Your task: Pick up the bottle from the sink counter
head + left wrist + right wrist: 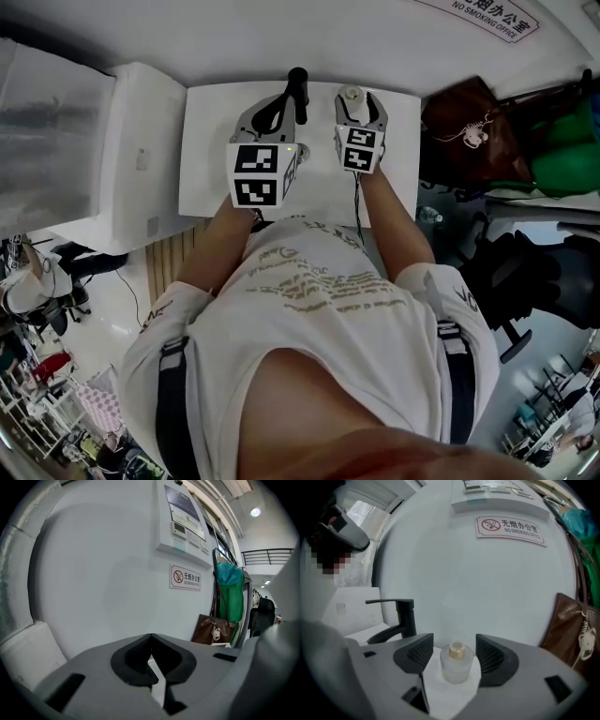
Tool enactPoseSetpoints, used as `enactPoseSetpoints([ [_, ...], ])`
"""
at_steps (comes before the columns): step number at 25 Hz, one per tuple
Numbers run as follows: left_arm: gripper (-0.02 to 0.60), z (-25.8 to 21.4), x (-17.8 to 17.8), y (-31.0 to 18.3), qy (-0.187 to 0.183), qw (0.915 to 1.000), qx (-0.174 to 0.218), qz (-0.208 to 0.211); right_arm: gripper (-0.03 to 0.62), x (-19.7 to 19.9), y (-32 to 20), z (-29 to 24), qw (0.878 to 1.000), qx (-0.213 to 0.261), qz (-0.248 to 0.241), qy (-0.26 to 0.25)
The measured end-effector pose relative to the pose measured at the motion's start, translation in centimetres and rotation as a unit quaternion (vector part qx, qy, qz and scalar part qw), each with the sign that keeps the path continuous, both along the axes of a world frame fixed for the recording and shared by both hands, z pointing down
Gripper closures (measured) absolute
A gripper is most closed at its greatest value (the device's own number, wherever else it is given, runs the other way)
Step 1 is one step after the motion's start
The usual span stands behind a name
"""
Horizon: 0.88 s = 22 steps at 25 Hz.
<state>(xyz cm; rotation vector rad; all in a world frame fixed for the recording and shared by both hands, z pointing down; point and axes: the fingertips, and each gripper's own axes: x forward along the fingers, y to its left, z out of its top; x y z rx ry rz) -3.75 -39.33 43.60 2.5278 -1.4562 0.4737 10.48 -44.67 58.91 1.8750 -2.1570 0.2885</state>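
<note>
A small frosted-glass bottle [456, 663] with a gold cap stands upright on the white sink counter [450, 698], close to the back wall. My right gripper [453, 651] is open around it, one dark ribbed pad on each side, and neither pad presses on the glass. In the head view the bottle [351, 93] shows as a pale round top between the right gripper's [361, 99] fingers. My left gripper [274, 111] hovers over the counter [206, 141] beside a black faucet [298, 86]. In its own view the left gripper [151, 660] is shut with nothing in it.
The black faucet [396, 620] rises just left of the bottle. A white wall with a no-smoking sign [511, 529] stands right behind. A brown bag [469, 127] and a green bag [562, 155] hang to the right. A white cabinet [141, 150] adjoins the counter's left side.
</note>
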Motion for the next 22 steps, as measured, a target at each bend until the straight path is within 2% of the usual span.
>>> enactPoseSetpoints([
  [12,0.561,0.3,-1.5,-0.1,-0.012,0.9997,-0.001,-0.022,0.289,0.0,-1.3,4.6,0.999,-0.032,0.014,-0.006],
  [22,0.561,0.4,-1.5,0.2,-0.015,0.9995,-0.004,-0.026,0.287,0.1,-2.4,8.0,0.997,-0.073,0.001,0.001],
])
